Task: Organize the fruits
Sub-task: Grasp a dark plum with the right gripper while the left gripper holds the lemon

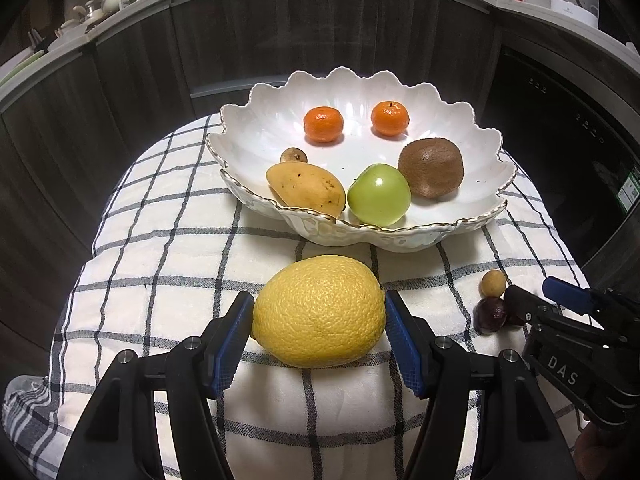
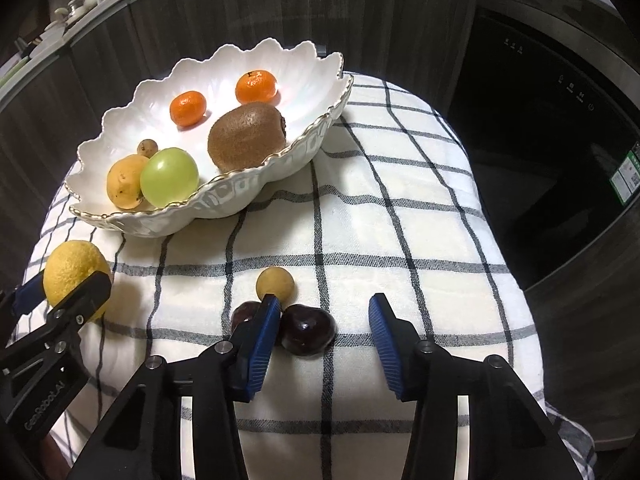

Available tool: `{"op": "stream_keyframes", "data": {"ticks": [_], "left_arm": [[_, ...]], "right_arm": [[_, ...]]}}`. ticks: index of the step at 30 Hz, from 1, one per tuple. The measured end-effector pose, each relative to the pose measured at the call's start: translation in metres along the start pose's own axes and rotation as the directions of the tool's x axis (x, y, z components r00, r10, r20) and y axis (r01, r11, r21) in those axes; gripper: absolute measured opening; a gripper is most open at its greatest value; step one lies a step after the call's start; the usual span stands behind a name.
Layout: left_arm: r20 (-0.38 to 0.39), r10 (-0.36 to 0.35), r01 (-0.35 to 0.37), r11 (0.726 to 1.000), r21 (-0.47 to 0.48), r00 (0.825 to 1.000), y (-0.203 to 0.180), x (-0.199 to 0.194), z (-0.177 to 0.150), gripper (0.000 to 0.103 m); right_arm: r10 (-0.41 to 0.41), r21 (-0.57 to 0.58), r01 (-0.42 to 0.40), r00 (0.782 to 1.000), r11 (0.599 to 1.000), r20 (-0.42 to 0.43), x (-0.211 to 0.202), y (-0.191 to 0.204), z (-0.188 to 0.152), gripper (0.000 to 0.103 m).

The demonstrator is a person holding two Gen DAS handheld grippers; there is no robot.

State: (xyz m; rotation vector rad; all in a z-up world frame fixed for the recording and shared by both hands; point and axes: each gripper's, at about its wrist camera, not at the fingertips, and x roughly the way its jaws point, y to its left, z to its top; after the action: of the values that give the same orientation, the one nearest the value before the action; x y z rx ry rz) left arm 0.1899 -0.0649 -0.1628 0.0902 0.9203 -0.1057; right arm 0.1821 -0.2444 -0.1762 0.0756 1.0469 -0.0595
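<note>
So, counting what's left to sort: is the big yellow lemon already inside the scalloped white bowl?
No, the big yellow lemon lies on the checked cloth before the scalloped white bowl.

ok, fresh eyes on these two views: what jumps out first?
The big yellow lemon on the checked cloth, pinched between the left gripper's blue pads. Behind it, the scalloped white bowl holding two mandarins, a kiwi, a green apple and a mango. The right gripper stands open around a dark cherry.
</note>
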Motion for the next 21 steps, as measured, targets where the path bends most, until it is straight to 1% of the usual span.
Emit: {"op": "stream_keyframes", "data": {"ticks": [2,3,4,5,11,21], "left_arm": [[0.001,-0.001,0.001,1.0,-0.001,1.0,0.0,0.0,0.0,0.064],[0.002,0.0,0.0,1.0,-0.001,1.0,0.0,0.0,0.0,0.064],[0.003,0.001,-0.001,1.0,0.0,1.0,0.0,-0.001,0.0,0.064],[0.005,0.002,-0.002,1.0,0.0,1.0,0.0,-0.001,0.0,0.064],[0.008,0.002,-0.002,1.0,-0.002,1.0,0.001,-0.002,0.001,0.064],[0.028,-0.003,0.003,1.0,-0.003,1.0,0.002,-0.013,0.006,0.064]], "right_arm": [[0.007,-0.003,-0.008,1.0,1.0,-0.015,0.003,0.001,-0.002,0.048],[0.01,-0.003,-0.01,1.0,1.0,-0.018,0.004,0.001,-0.003,0.045],[0.019,-0.002,-0.019,1.0,1.0,-0.02,0.005,0.002,-0.004,0.037],[0.027,-0.005,-0.027,0.999,1.0,-0.022,0.005,0.002,-0.004,0.032],[0.017,-0.027,-0.017,1.0,0.999,0.001,-0.001,0.006,-0.004,0.032],[0.02,-0.027,-0.019,0.999,0.999,0.031,-0.016,0.007,0.0,0.032]]}}
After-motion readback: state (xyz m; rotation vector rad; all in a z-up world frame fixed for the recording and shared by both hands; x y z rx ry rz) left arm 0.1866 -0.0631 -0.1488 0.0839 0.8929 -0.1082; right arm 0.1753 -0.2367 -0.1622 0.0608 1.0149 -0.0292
